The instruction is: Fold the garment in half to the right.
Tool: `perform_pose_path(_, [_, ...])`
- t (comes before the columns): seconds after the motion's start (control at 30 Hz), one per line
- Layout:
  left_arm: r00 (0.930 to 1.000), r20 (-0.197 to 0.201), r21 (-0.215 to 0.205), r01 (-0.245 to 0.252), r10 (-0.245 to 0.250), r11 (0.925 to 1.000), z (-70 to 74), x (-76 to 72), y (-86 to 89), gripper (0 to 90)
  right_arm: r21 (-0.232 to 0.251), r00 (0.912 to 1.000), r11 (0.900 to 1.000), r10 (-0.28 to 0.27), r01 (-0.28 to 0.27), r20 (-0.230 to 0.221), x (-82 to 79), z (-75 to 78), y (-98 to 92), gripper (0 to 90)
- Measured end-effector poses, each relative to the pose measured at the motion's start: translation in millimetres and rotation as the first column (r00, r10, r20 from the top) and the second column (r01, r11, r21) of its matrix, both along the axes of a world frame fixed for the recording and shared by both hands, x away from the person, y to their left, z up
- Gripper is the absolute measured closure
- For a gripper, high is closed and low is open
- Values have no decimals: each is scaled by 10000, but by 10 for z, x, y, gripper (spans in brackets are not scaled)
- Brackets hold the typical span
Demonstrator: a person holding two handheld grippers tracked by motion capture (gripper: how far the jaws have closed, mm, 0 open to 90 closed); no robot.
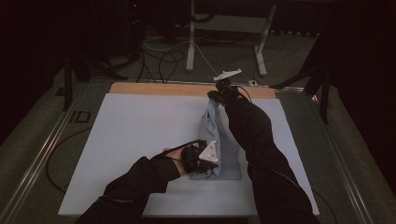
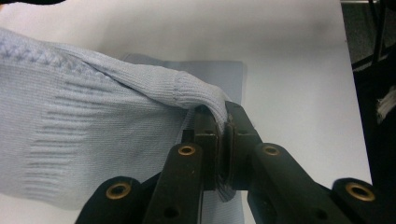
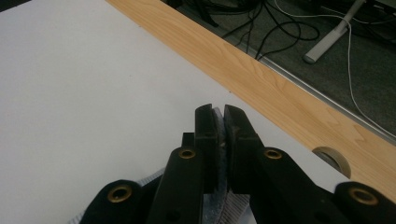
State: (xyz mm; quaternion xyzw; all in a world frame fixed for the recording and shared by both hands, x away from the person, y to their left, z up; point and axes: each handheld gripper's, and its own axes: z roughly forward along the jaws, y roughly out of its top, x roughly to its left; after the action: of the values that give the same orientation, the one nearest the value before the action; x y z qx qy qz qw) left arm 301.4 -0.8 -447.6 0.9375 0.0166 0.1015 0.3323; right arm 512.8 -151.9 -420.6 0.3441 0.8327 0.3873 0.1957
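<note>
A light blue knitted garment (image 1: 215, 135) lies folded into a narrow strip on the white table cover (image 1: 140, 130), running from the near middle toward the far edge. My left gripper (image 1: 205, 163) is shut on its near end, and the ribbed hem (image 2: 196, 91) is drawn up between the jaws. My right gripper (image 1: 217, 95) is shut on the far end, lifting it above the table. In the right gripper view, a thin edge of blue knit (image 3: 219, 154) sits pinched between the jaws.
A bare wooden strip (image 1: 187, 88) runs along the table's far edge, with a roll of tape (image 3: 334, 158) on it. Beyond are cables (image 1: 161, 58) on the floor and white table legs (image 1: 190, 37). A metal rail (image 1: 39, 154) borders the left side.
</note>
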Motion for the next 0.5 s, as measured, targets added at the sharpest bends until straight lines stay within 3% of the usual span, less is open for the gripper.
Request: perform_pose_path(0.5, [9997,-224,261,35,-29,9997,-192,50,-326,868,79,9997,9999,-72,73,-214,24,-143,-167,849])
